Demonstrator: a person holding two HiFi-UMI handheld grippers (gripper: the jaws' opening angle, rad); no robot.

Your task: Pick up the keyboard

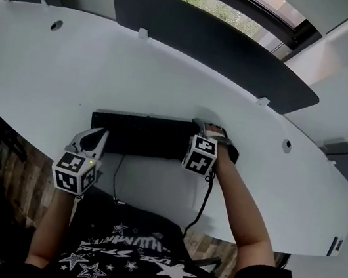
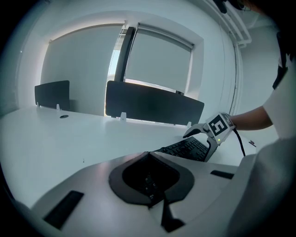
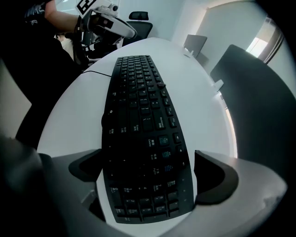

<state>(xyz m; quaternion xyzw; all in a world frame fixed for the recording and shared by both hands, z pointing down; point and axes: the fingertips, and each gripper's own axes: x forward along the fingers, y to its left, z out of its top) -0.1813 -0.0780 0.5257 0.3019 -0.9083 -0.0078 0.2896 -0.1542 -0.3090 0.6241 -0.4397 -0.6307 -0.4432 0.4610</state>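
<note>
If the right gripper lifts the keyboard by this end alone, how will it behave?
The keyboard looks rigid, so probably no flopping. It is long, and the right gripper straddles one end, so the far end likely dips or pivots.

left gripper (image 1: 96, 138) held close in at the person's left, tipped forward and somewhat down, jaws pressed together, nothing between them. left forearm (image 1: 55, 224) bent near the torso. right gripper (image 1: 208, 129) reached farther out, pointing steeply down, jaws spread wide. right forearm (image 1: 241, 213) bare, stretched forward.
</note>
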